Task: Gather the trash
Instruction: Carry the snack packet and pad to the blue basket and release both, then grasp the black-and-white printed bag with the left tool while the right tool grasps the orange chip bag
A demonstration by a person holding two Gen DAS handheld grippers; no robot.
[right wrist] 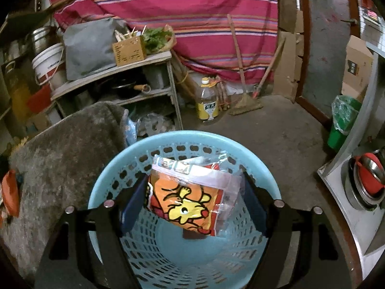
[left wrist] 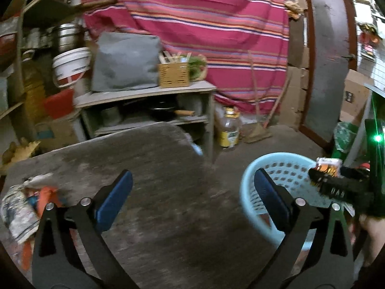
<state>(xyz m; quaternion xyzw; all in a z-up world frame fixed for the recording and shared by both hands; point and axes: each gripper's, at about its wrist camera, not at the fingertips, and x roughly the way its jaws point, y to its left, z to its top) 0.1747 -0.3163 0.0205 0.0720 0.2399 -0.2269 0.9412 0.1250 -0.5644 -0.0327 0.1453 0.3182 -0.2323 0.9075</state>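
Orange snack wrapper (right wrist: 190, 200) sits between right claw (right wrist: 192, 207) pads over blue basket (right wrist: 108, 168), grip unclear; light, crinkly, slippery, pinch the sealed edge. Left claw (left wrist: 192, 202) open, empty.

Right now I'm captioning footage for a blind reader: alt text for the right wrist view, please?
An orange cartoon snack wrapper sits between the right gripper's wide jaws above a blue perforated basket. A grey table lies left; a striped cloth hangs behind.

Black left gripper (left wrist: 192, 192) — blue pads, silver screws
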